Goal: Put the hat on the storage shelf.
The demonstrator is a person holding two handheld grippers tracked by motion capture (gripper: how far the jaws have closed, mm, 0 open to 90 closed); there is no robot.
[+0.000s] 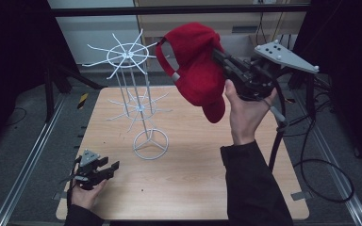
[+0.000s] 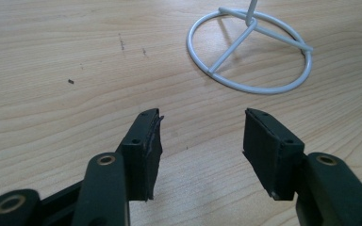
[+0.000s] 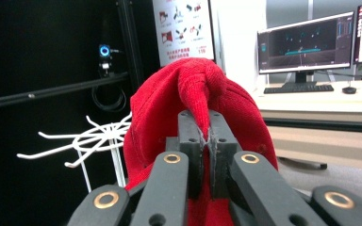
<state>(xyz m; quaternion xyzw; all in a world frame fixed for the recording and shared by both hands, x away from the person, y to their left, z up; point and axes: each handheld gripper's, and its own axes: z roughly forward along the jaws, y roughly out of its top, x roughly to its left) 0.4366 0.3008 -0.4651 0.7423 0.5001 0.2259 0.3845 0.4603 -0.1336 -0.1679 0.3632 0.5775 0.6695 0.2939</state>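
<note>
Red cap (image 1: 195, 66) hangs off the tip of the right gripper (image 1: 219, 55), up in the air above the far half of the table (image 1: 193, 188), approx 1 o'clock from table centre in the high view. Jaws closed tight on a pinched fold of the crown fabric; in the right gripper view the cap (image 3: 193, 103) bulges up and over the two black pads (image 3: 191, 141), fold squeezed btwn them w/ no gap.

Cap: bright red, soft cloth, crown crumpled by the pinch, grey strap bit at the back opening facing approx 9 o'clock. Brim droops down toward 6 o'clock. Long axis runs roughly 12 to 6, tilted a bit, crown up top, brim lowest.

White wire rack (image 1: 136, 94) stands at approx 9 o'clock from the cap, close, top ring of spokes near level w/ the cap's back edge; can't tell if touching. Rack's round base (image 2: 250, 52) sits on the wood.

Left gripper (image 1: 104, 170) low at approx 7 o'clock near the table's front edge, jaws apart, nothing btwn them, pointing toward the base ring.
</note>
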